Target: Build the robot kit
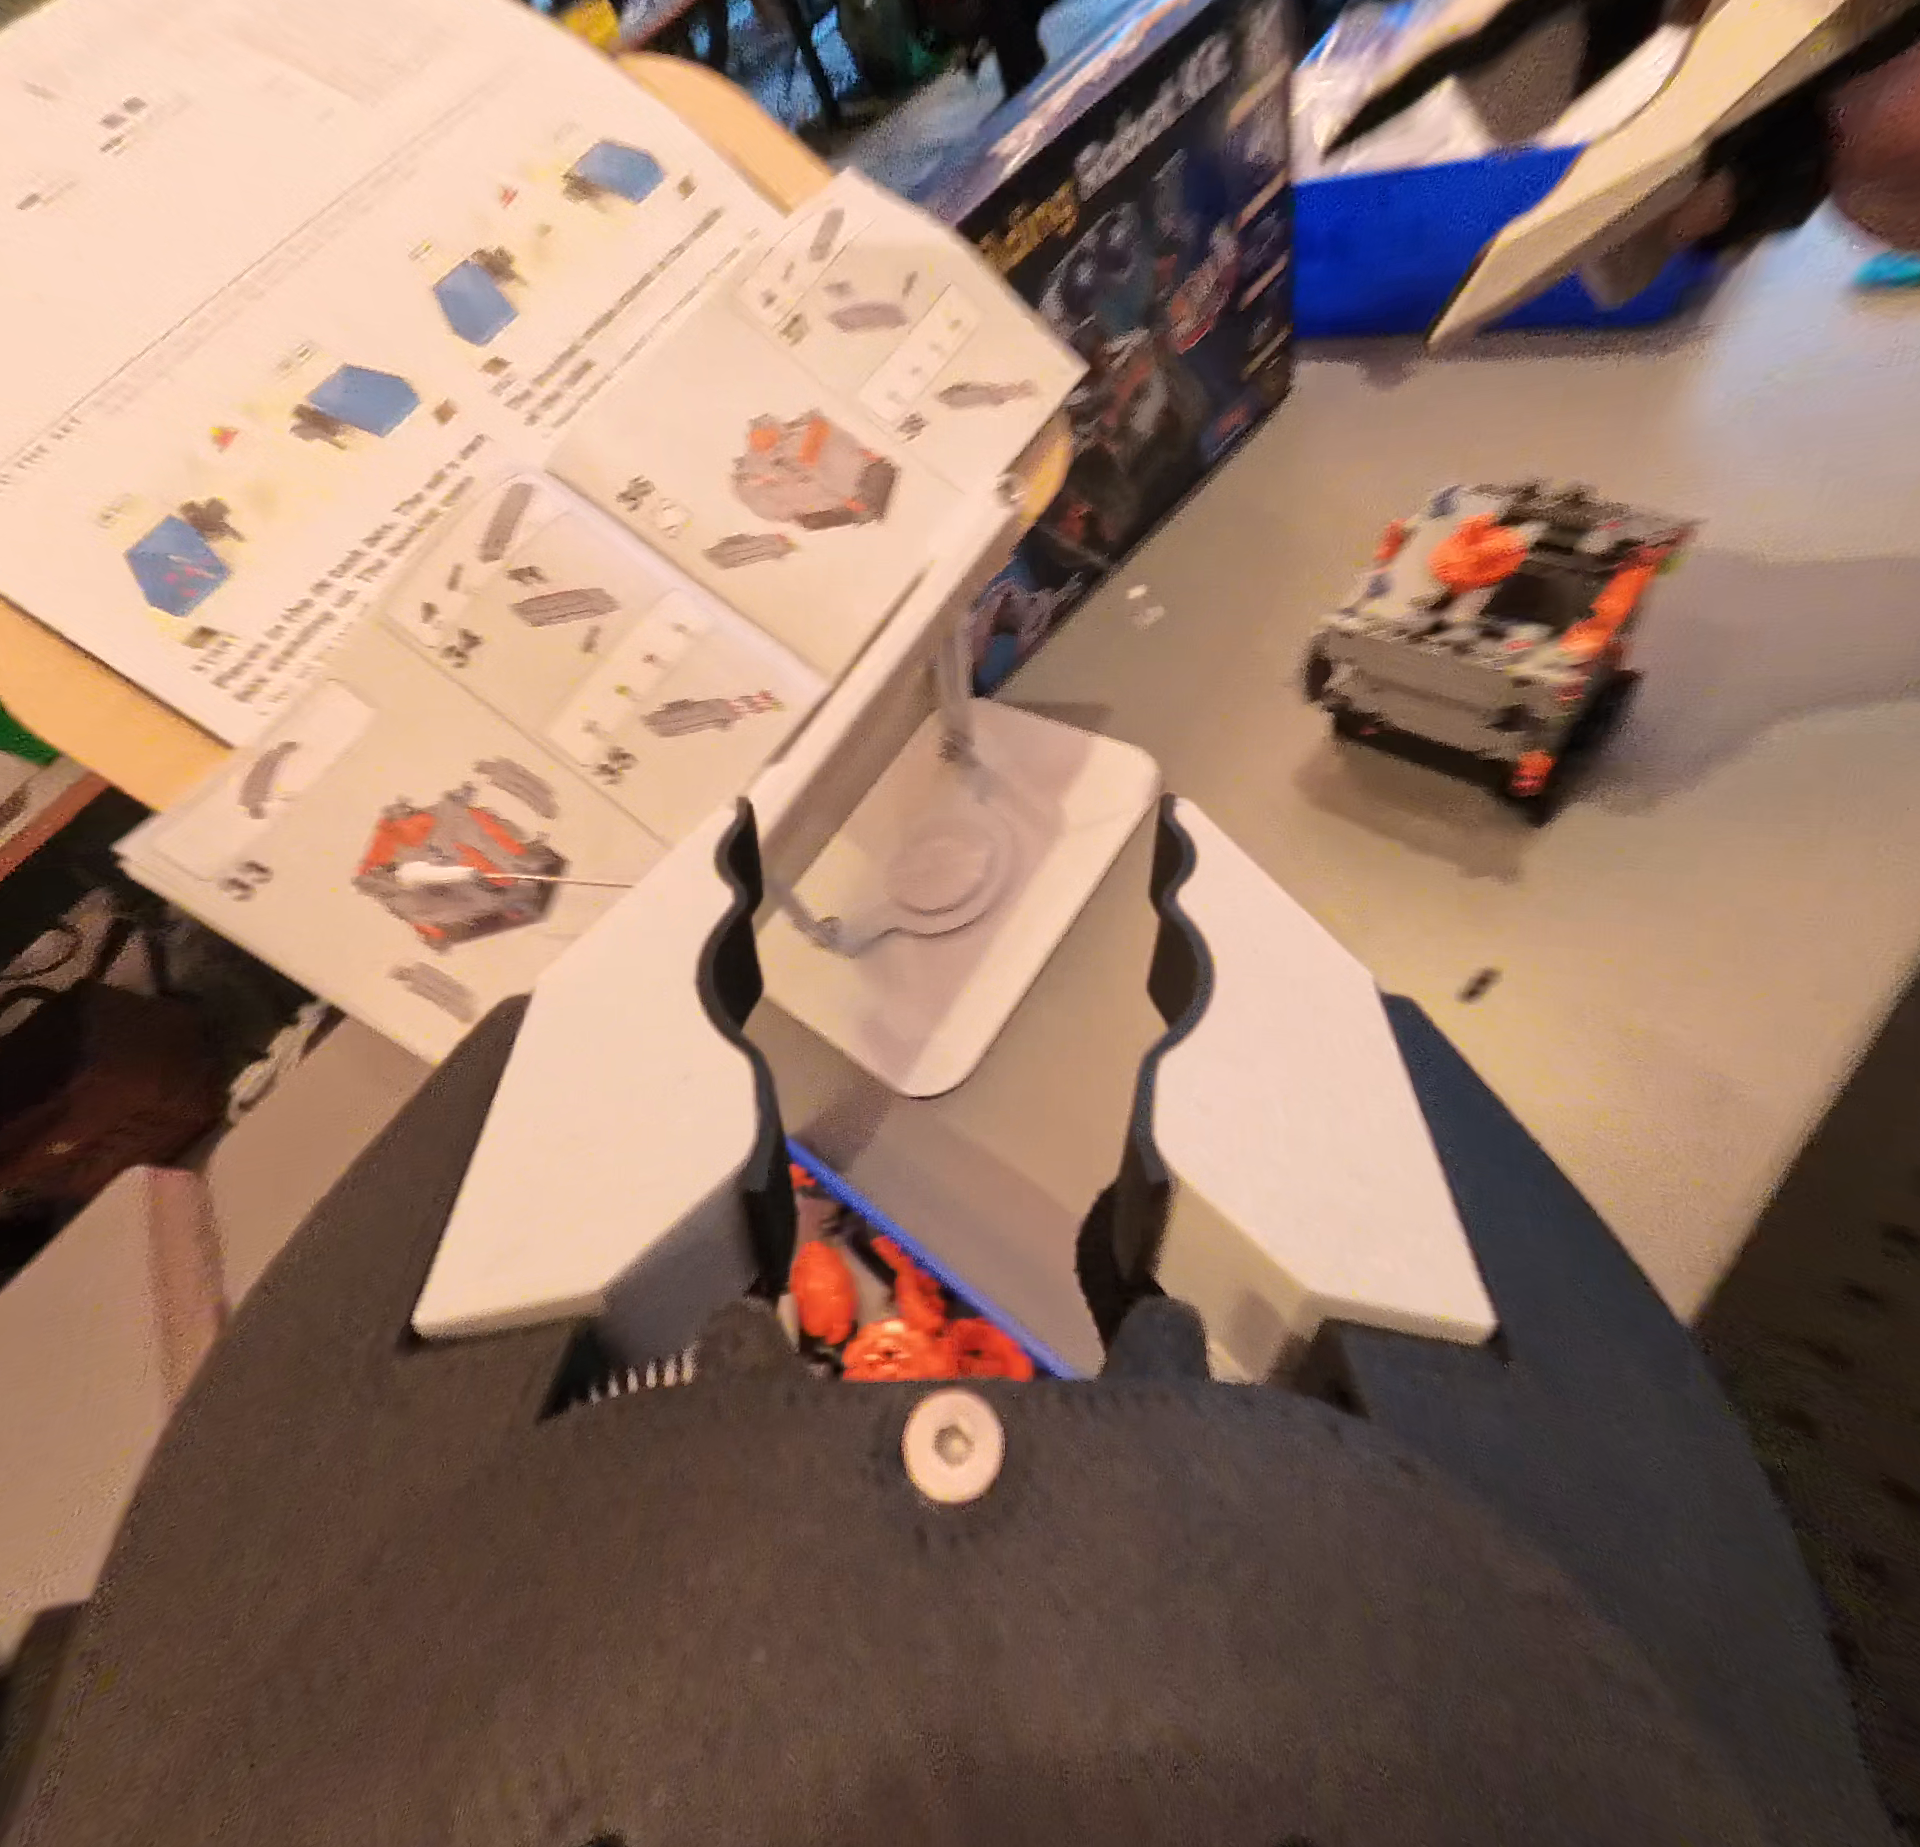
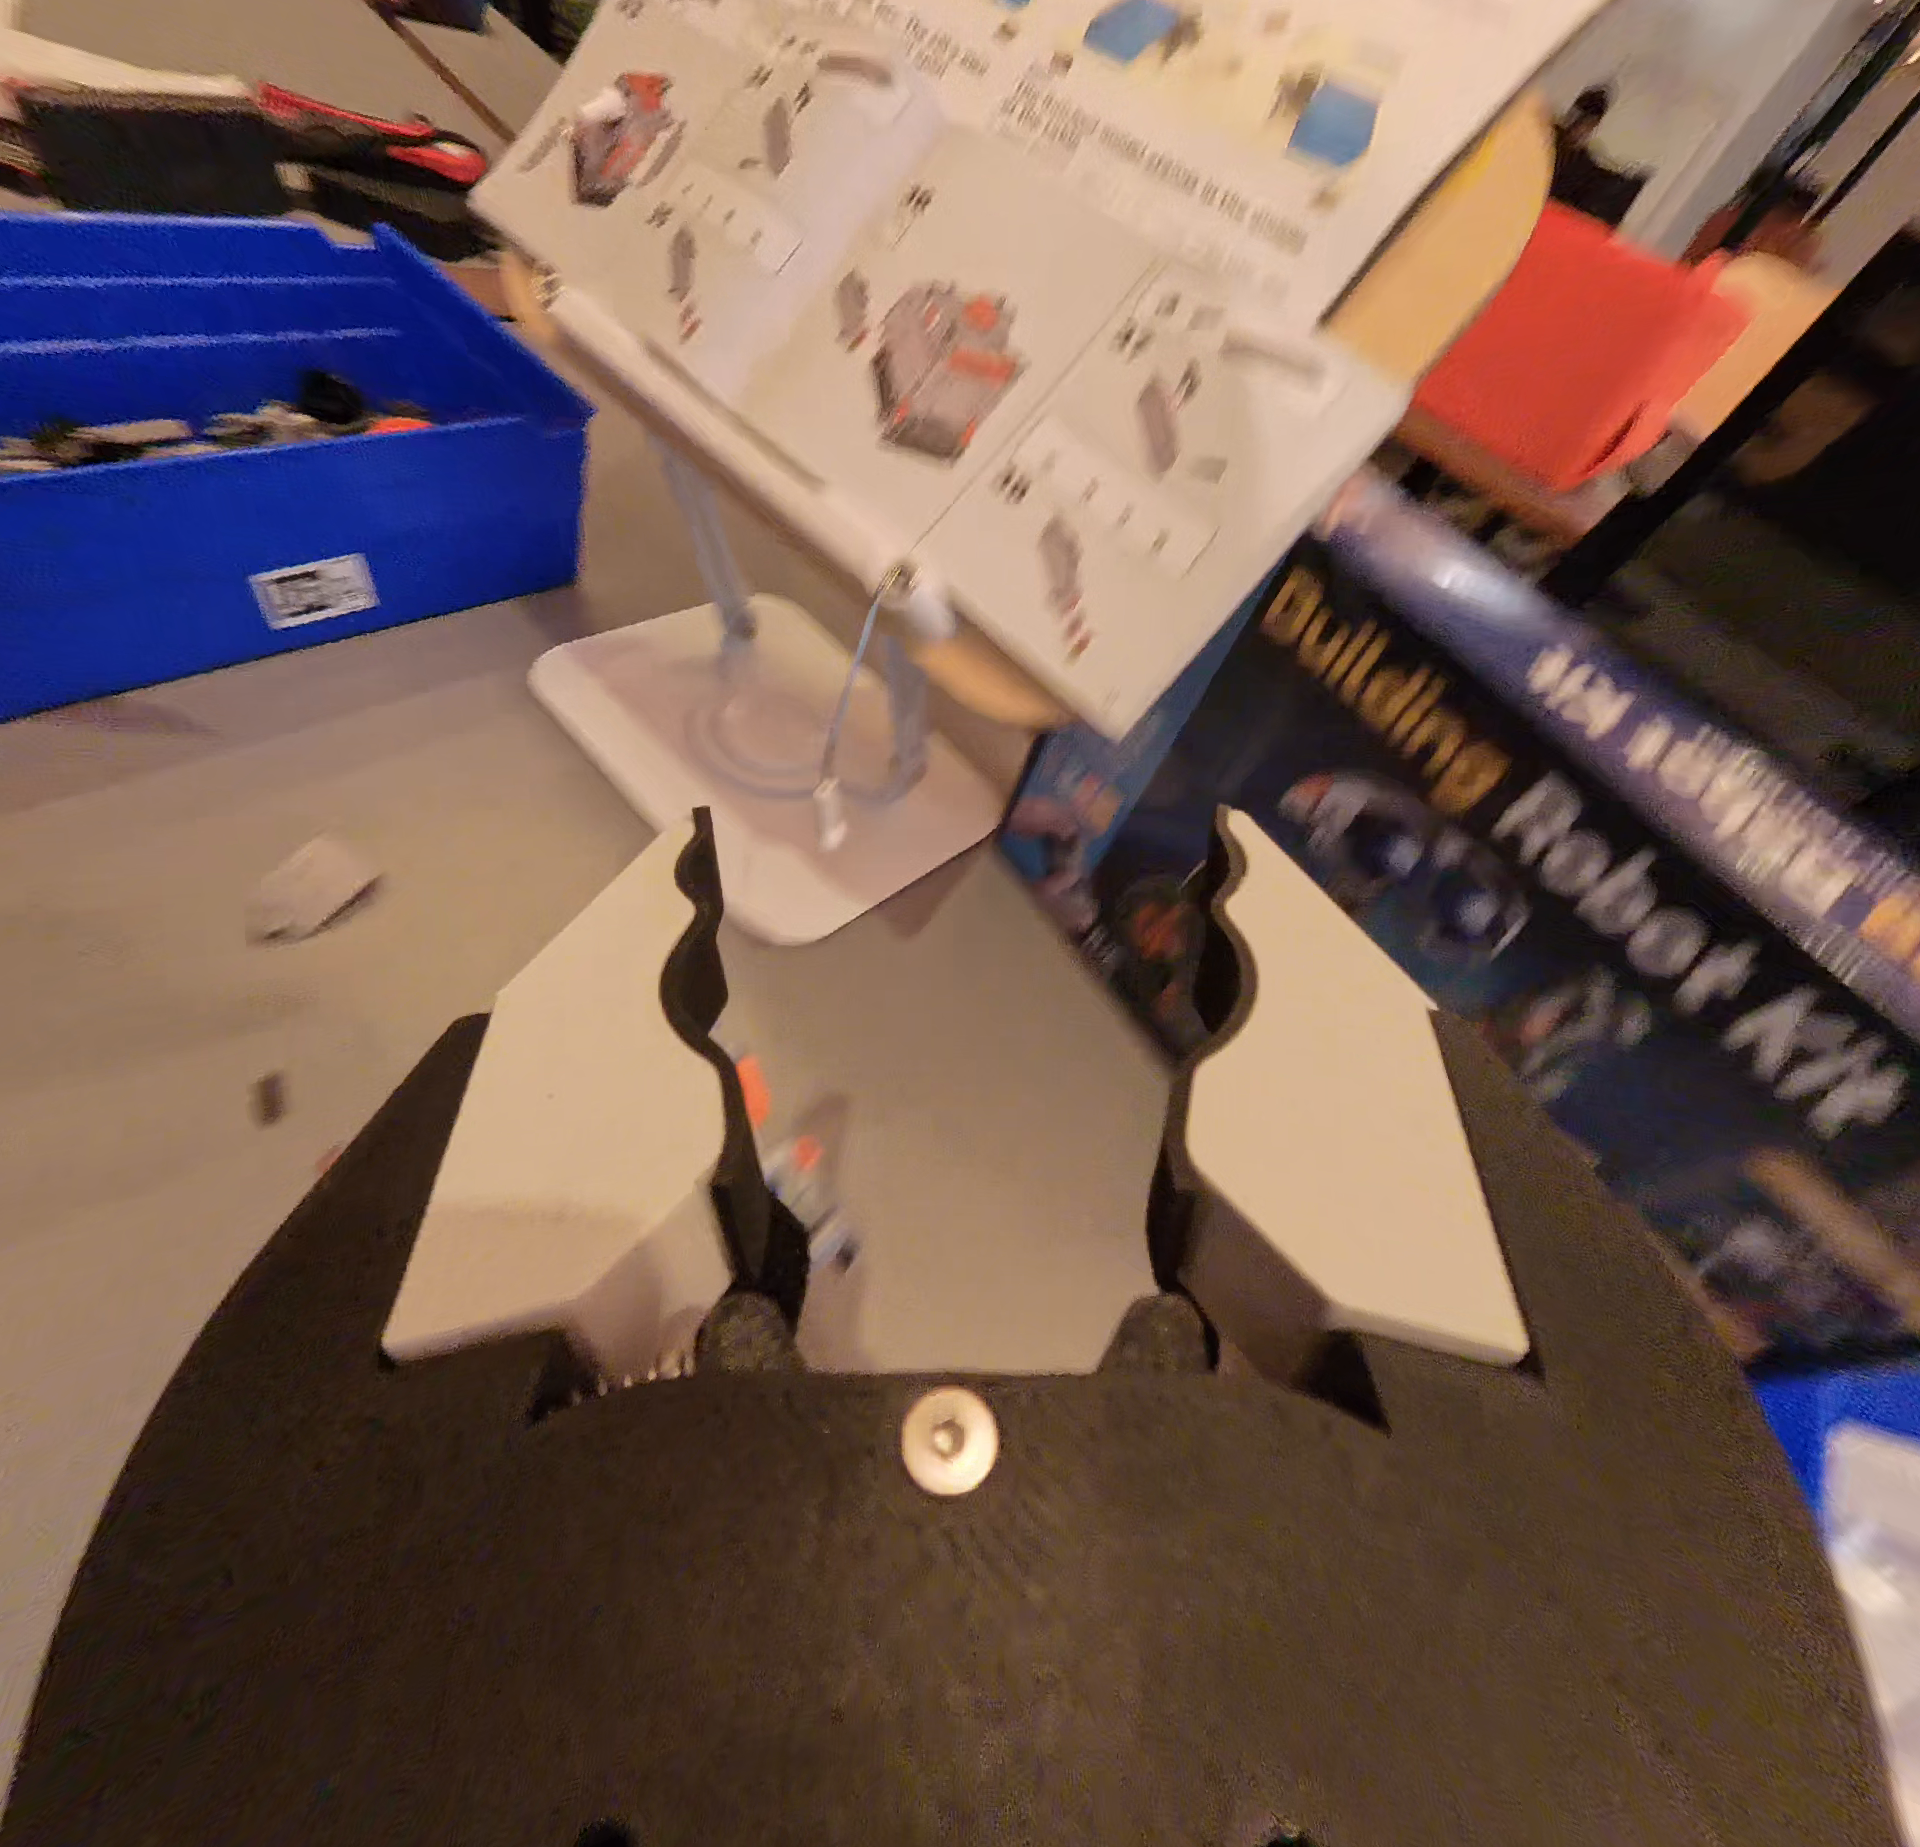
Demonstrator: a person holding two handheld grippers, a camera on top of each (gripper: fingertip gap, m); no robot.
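Left gripper [image 1: 951, 831] hangs with jaws wide and nothing between them, above the white base of a book stand [image 1: 966, 924] that holds an instruction booklet [image 1: 499, 467], with a grey-and-orange toy car [image 1: 1486, 644] well off to its right on the table [image 1: 1558, 966]. Right gripper [image 2: 961, 836] is also spread wide and empty, near the same stand, with a blue bin [image 2: 291, 509] to its left and a dark kit box [image 2: 1507, 914] to its right.
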